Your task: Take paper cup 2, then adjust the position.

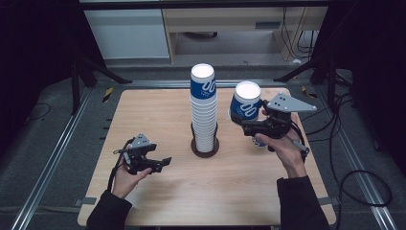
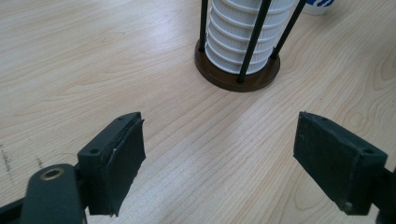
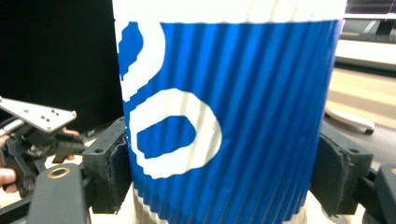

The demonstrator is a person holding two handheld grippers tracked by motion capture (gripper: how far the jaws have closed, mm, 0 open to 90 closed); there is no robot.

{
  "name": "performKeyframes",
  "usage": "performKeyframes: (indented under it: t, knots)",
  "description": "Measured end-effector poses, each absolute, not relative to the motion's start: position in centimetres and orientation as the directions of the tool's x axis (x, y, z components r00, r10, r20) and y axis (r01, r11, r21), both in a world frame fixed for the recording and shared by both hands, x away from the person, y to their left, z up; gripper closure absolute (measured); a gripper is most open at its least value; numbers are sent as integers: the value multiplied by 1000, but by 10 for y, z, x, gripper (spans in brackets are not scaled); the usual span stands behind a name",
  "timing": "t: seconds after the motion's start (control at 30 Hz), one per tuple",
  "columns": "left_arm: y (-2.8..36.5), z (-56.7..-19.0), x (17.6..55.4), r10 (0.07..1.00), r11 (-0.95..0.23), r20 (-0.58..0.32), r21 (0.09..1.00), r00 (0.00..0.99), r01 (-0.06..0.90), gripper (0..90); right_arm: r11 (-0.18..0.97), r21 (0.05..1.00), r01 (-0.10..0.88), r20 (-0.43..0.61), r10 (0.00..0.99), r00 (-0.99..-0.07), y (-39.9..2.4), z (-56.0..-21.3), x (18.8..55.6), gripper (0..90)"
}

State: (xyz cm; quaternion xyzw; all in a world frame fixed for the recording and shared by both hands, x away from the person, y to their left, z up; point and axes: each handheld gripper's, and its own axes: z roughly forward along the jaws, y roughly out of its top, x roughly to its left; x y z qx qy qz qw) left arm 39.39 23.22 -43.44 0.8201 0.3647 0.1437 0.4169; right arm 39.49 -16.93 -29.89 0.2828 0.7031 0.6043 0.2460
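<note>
Your left gripper (image 1: 165, 162) sits low over the near-left part of the table (image 1: 158, 110) with its jaws spread wide and nothing between them, pointed toward the stack of cups (image 1: 204, 115) standing in its round brown holder (image 1: 205, 148) at the table's middle. To the right of that stack, your right gripper (image 1: 245, 126) has its pads clamped on both sides of a single blue-and-white cup (image 1: 245, 102), held upright, slightly tilted, above the table's right half.
</note>
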Motion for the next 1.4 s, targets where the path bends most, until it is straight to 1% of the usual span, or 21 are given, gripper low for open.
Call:
performKeyframes:
  t: [0.37, 0.57, 0.77, 0.8, 0.87, 0.93, 1.1, 1.17, 1.4]
  knots:
    - [231, -435, 393, 711, -393, -69, 787, 700, 476, 155, 154, 974, 163, 17, 671, -741, -174, -336, 392, 203]
    - [230, -432, 392, 705, -391, -72, 790, 705, 472, 153, 191, 963, 193, 27, 641, -767, -173, -356, 390, 203]
    - [228, -432, 391, 695, -398, -75, 788, 715, 469, 153, 238, 949, 208, 21, 610, -792, -167, -372, 388, 202]
    - [228, -432, 391, 694, -399, -75, 788, 716, 469, 152, 260, 941, 215, 17, 601, -799, -165, -375, 388, 202]
    - [228, -431, 391, 691, -400, -77, 788, 719, 469, 152, 295, 932, 213, -4, 592, -806, -162, -378, 388, 202]
    - [227, -431, 390, 686, -401, -78, 789, 723, 466, 152, 300, 930, 212, 0, 577, -817, -160, -382, 387, 202]
    - [226, -429, 388, 672, -402, -84, 793, 735, 458, 153, 359, 907, 221, -18, 555, -831, -153, -395, 387, 201]
    - [224, -428, 388, 666, -407, -84, 792, 742, 455, 155, 392, 895, 212, -39, 543, -839, -150, -397, 387, 201]
    - [218, -423, 382, 628, -435, -72, 794, 775, 425, 155, 458, 869, 189, -66, 484, -872, -136, -406, 385, 201]
